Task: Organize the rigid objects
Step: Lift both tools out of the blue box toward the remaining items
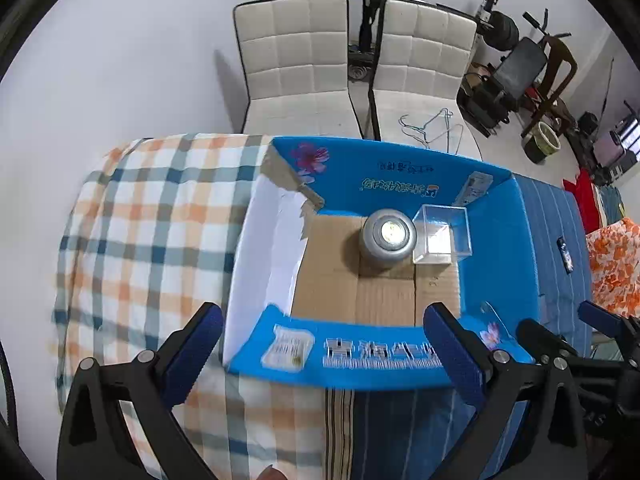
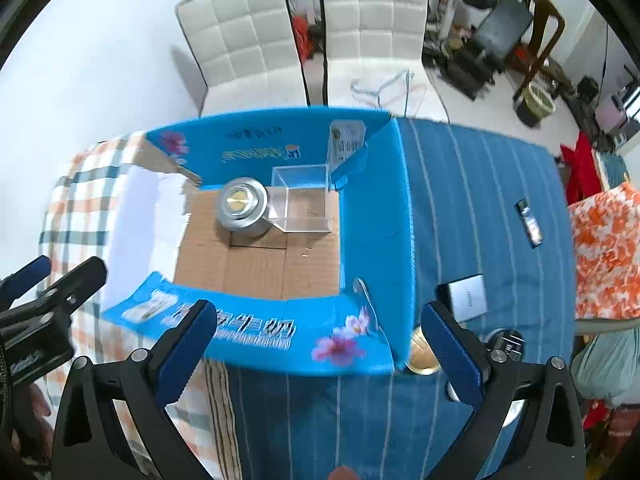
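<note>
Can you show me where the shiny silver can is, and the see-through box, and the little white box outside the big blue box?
silver can (image 1: 387,240), left wrist view, on its round top.
clear plastic box (image 2: 304,204), right wrist view, on its front wall.
white box (image 2: 467,298), right wrist view, on its flat top face.

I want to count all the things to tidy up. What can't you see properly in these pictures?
- Gold can, right wrist view: mostly hidden behind the right gripper's finger and the blue box flap.
- Dark round object beside it: partly covered by that finger, unidentifiable.
- Print on the white card box and small dark packet: too small to read.
- Box lettering, both views: blurred.
</note>
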